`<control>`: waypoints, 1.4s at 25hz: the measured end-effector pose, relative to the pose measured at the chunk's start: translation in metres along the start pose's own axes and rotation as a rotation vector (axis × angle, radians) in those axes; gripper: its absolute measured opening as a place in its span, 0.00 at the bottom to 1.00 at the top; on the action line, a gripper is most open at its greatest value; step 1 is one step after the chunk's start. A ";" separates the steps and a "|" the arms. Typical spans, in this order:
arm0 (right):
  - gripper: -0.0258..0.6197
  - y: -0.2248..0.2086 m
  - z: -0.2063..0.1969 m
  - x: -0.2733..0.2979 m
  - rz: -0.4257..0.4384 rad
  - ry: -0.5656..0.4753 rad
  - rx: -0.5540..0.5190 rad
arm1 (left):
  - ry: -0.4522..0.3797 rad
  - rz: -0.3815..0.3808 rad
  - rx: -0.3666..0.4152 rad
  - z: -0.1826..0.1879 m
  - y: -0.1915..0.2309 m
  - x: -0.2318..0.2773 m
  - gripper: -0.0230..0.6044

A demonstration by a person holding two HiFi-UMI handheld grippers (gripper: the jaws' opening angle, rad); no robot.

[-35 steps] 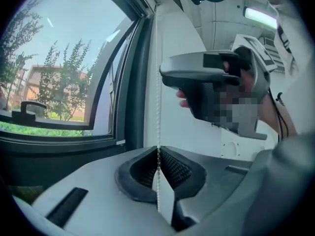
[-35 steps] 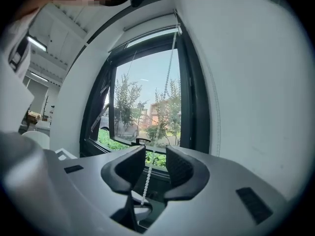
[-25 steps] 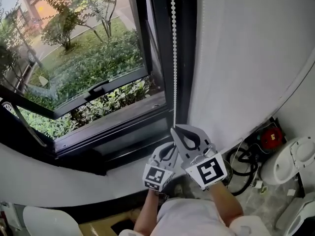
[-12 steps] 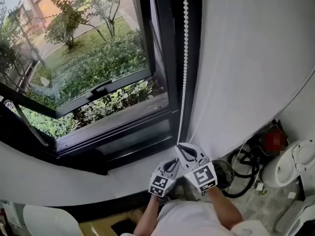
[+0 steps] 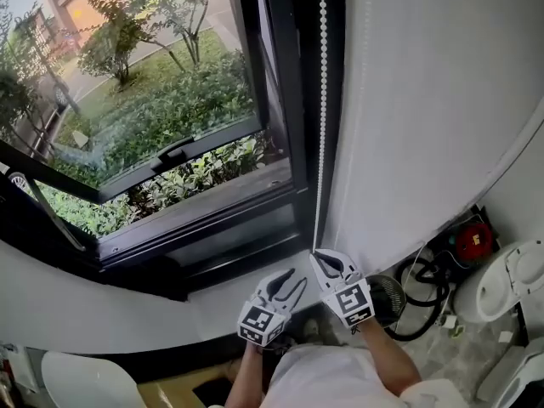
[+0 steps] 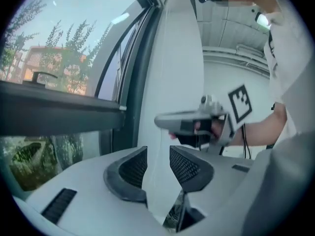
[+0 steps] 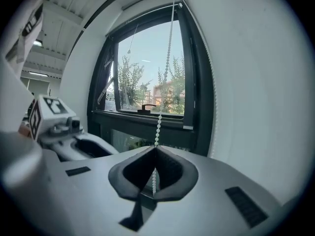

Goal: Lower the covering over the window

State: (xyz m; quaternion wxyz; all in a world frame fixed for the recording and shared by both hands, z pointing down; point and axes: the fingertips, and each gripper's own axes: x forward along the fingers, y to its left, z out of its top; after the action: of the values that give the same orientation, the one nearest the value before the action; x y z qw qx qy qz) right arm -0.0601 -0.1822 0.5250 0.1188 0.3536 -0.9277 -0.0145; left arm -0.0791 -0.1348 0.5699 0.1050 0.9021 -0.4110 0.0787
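White beads form the chain point(image 5: 321, 100) that hangs straight down beside the dark frame of the window point(image 5: 170, 100). The right gripper point(image 5: 327, 260) is closed tight on this chain, low down near the sill, and the beads pass between its two pads. The left gripper point(image 5: 289, 283) is just beside it and a little lower. Its jaws have just been opening and now stand wide, and I see only the pale wall between them, nothing gripped. The covering itself appears in no view. The glass is bare down to the sill, so I judge it is rolled up above and the lowering is far from finished.

Only one grip holds the chain now. The beads are small and round, so they could slip through the pads if the pull becomes sudden. If the right gripper lets go before the left one takes a new hold higher up, the chain may swing away. A pull away from the wall could also strain the roller above.
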 end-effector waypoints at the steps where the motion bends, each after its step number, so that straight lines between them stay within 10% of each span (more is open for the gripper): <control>1: 0.06 0.002 -0.006 0.001 0.004 0.015 0.000 | -0.031 0.003 0.020 0.021 0.001 -0.005 0.29; 18: 0.06 0.031 -0.027 -0.006 0.030 0.043 -0.007 | -0.369 -0.059 0.303 0.261 -0.028 -0.009 0.19; 35: 0.06 0.045 -0.118 -0.003 0.059 0.261 -0.001 | -0.194 -0.088 0.263 0.170 -0.026 0.009 0.06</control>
State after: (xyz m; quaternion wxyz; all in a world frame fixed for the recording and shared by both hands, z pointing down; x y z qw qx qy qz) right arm -0.0600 -0.1401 0.6441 0.2390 0.3249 -0.9144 0.0346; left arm -0.0439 -0.1679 0.4045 -0.0506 0.9286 -0.3654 0.0395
